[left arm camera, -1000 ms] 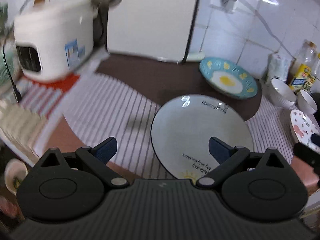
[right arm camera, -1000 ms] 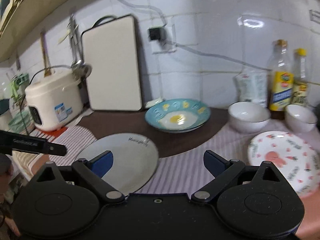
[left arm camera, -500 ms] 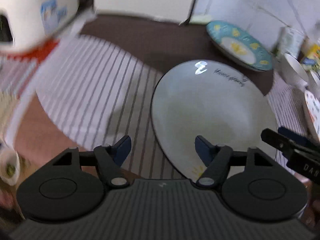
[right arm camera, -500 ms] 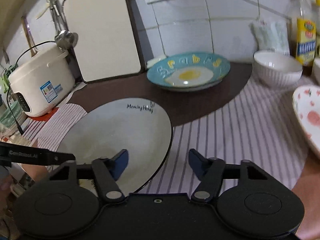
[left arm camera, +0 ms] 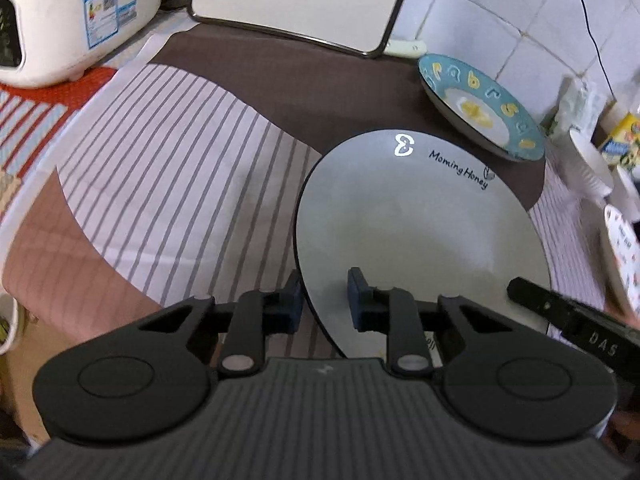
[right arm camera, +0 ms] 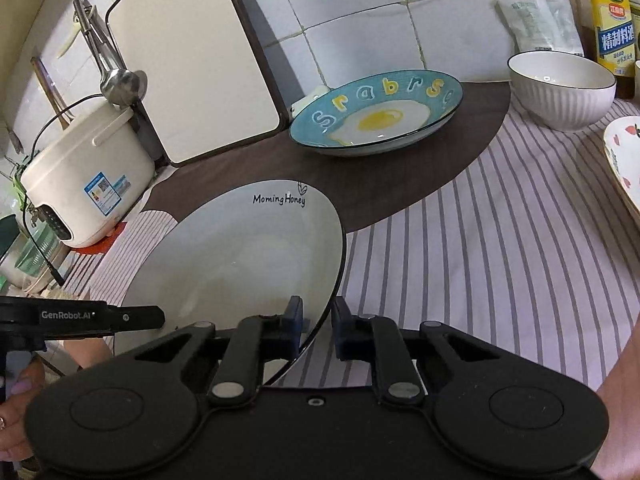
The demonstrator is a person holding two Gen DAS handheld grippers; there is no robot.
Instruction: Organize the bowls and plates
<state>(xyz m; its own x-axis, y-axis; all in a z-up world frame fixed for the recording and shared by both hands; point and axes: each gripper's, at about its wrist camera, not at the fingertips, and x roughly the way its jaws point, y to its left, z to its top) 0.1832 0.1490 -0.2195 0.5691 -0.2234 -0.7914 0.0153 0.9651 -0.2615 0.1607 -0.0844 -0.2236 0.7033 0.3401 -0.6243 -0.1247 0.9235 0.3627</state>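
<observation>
The striped tablecloth with its dark brown patch covers the counter; a second ago both cameras saw it from higher up, and now both sit low over it. The cream board leans on the tiled wall, and the white rice cooker stands on the left, near the frame's corner in the left wrist view where before it filled much of the upper left.

The grey plate lettered "Morning Honey" lies on the cloth just in front of the blue egg plate, apart from it, and looms far larger than it did a second ago. Beyond, a white ribbed bowl stands near the oil bottle, and the pink-spotted plate shows at the right edge.

The left gripper, wide a second ago, has just been closing and now pinches the plate's near left rim, one blue pad outside the edge and one on its face. The right gripper, likewise spread before, has just been closing too and now nips the plate's near right rim between its pads. Each gripper's black arm now juts into the other's view
</observation>
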